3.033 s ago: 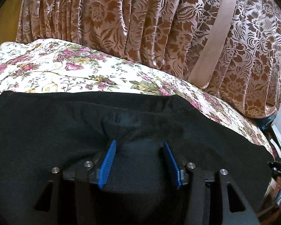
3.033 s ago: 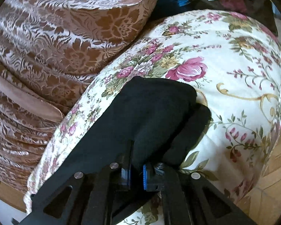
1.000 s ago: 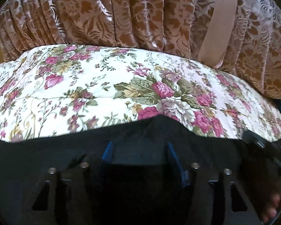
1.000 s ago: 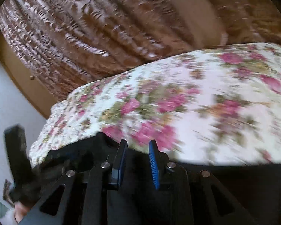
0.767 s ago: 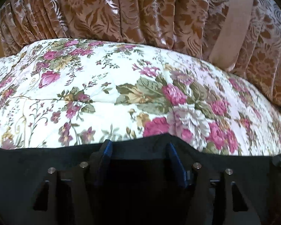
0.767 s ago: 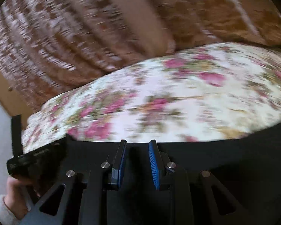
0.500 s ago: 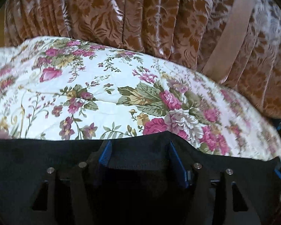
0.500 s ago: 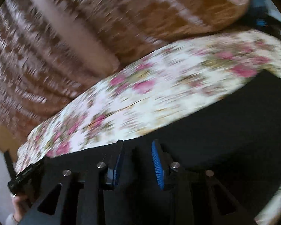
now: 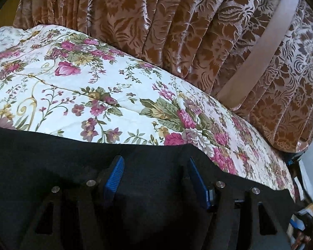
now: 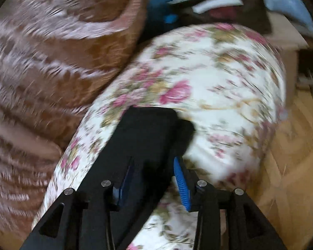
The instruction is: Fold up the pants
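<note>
Black fabric, the pants (image 9: 52, 166), lies flat on the floral bedspread (image 9: 114, 95), nearest both cameras. Left gripper (image 9: 154, 167) stands released, pads apart above the cloth. Right gripper (image 10: 154, 177) is opening over the pants' end. Brown patterned curtain (image 9: 177, 31) hangs beyond the bedspread.

right-wrist view motion-blurred; pants (image 9: 52, 156) cut off at bottom edge

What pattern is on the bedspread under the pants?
White bedspread with pink roses, green leaves and gold scrolls; clearest in the left wrist view. The pants are plain black.
</note>
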The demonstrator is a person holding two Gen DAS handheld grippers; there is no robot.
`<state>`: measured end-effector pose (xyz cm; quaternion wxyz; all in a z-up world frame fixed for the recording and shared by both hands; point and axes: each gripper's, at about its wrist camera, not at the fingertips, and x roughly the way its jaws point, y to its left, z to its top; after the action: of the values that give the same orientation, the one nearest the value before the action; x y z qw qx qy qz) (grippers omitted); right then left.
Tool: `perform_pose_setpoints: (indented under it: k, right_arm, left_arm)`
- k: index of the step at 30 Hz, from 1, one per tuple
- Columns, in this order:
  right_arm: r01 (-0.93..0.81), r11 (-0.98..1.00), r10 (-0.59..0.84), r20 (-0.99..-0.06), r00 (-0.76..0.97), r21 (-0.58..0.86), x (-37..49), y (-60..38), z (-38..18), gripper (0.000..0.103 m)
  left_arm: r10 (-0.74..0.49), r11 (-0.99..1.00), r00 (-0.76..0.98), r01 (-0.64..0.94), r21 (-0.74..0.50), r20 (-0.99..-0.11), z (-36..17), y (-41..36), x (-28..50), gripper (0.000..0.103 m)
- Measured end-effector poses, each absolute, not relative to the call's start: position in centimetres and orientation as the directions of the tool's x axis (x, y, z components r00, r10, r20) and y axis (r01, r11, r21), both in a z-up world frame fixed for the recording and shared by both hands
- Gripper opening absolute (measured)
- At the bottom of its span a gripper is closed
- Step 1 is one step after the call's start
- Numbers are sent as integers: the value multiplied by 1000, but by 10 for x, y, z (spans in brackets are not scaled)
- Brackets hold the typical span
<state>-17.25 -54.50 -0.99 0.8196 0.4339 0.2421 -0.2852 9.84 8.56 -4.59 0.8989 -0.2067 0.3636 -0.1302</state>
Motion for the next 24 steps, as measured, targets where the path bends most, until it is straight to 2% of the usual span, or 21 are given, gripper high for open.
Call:
perform_pose_setpoints:
  k: [1,4,6,12,14,16,18,24]
  right_arm:
    - [678,440,-248,-647,722,588,-174,-549,-15,48]
    - [669,411,-210,-649,731,620,-173,-558,-28,49]
    - [650,400,-220,-621,752,646,-173,-560,-30,51]
    - [634,405,-232,-596,769,659,-156,-568,-32,51]
    - [646,397,-238,-606,759,652,-151,-569,-33,47]
    - [651,394,-236,-613,754,649,-148,-568,-34,30]
    - [638,404,-231,-601,765,656,-146,-566,-32,23]
    - [588,457,-245,-540,805,668,-148,-548,-4,20]
  left_arm:
    - [-386,883,699,89,-461,-603,-45,88,95,64]
    - [-387,889,693,105,-447,-608,-45,95,91,64]
    - [-369,898,700,99,-428,-612,-43,101,88,64]
    - [-294,922,746,56,-384,-598,-42,127,75,69]
    - [-306,904,744,32,-426,-594,-49,140,74,69]
    - [-333,881,746,29,-471,-576,-53,147,74,69]
    - [-328,884,749,29,-466,-575,-53,146,73,69]
    - [-319,897,748,39,-441,-582,-53,140,70,73]
